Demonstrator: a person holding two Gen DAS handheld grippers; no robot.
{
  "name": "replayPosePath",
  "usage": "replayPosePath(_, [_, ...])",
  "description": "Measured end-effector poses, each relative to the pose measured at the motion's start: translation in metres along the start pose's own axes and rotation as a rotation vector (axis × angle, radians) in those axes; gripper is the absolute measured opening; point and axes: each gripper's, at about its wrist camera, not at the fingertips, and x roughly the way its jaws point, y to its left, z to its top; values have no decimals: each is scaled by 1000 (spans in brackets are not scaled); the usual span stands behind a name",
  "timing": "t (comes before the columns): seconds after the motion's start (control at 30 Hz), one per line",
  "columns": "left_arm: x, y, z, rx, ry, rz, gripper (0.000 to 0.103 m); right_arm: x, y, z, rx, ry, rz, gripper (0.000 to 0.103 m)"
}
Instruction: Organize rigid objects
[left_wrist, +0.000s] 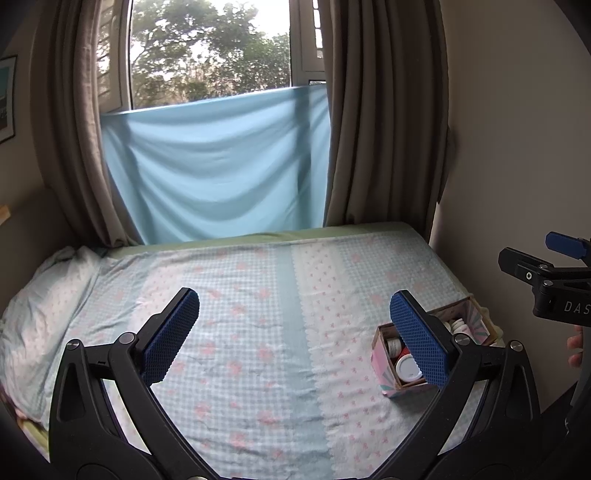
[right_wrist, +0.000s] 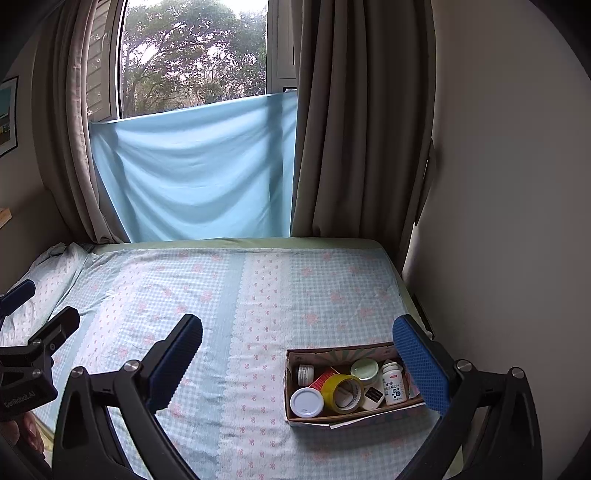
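Note:
A cardboard box (right_wrist: 295, 397) (left_wrist: 384, 363) sits on the bed near its right edge. Inside lie a white-lidded jar (right_wrist: 306, 402), a yellow tape roll (right_wrist: 341, 393), a white pill bottle (right_wrist: 393, 382), a pale green lid (right_wrist: 364, 369), a small jar (right_wrist: 305, 373) and a red item (right_wrist: 325, 376). My left gripper (left_wrist: 295, 332) hovers open over the middle of the bed, left of the box, holding nothing. My right gripper (right_wrist: 297, 360) is open above the box's near-left side, empty. Its right finger (right_wrist: 421, 365) covers the box's right end.
The bed (right_wrist: 184, 295) has a checked blue sheet with pink flowers. A pillow (left_wrist: 44, 295) lies at the left. A light blue cloth (left_wrist: 214, 166) and brown curtains (left_wrist: 380, 129) hang behind; a wall (right_wrist: 509, 221) runs along the right edge.

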Motion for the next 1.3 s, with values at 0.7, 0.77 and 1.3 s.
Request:
replayPosePath(0.7, [-2, 2, -1, -13, -14, 22, 103, 4, 2, 5, -6, -15, 1, 103])
replayPosePath(0.77, [0, 1, 0, -8, -8, 35, 103, 4, 3, 5, -8, -16, 2, 103])
replayPosePath(1.3, [0, 7, 2, -53, -78, 118, 103, 6, 5, 6, -9, -19, 3, 103])
